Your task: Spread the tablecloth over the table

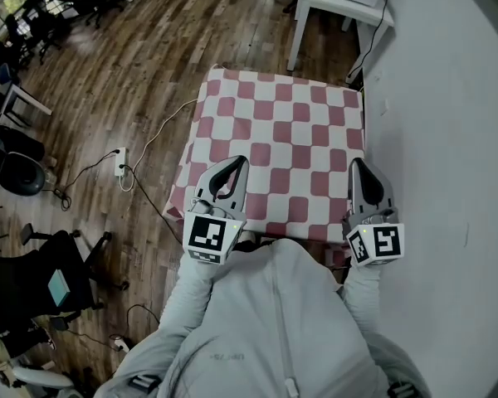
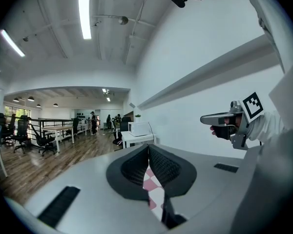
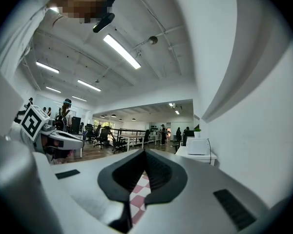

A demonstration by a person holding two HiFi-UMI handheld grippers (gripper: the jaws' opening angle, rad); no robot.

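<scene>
At the near edge of the red-and-white checked tablecloth (image 1: 282,139), we kept both grippers level, one towards each corner. The left gripper (image 1: 232,166) had its jaws pressed together on the cloth, and the right gripper (image 1: 358,167) pinched it likewise. Beyond them the cloth lay spread flat, between the wooden floor (image 1: 133,65) and the white wall (image 1: 448,123).

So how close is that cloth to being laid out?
Mostly done: the checked cloth already lies spread flat, its far edge down. In hand: the left gripper and right gripper each pinch its near edge. Remaining: lower that edge, let go, probably smooth it.
</scene>
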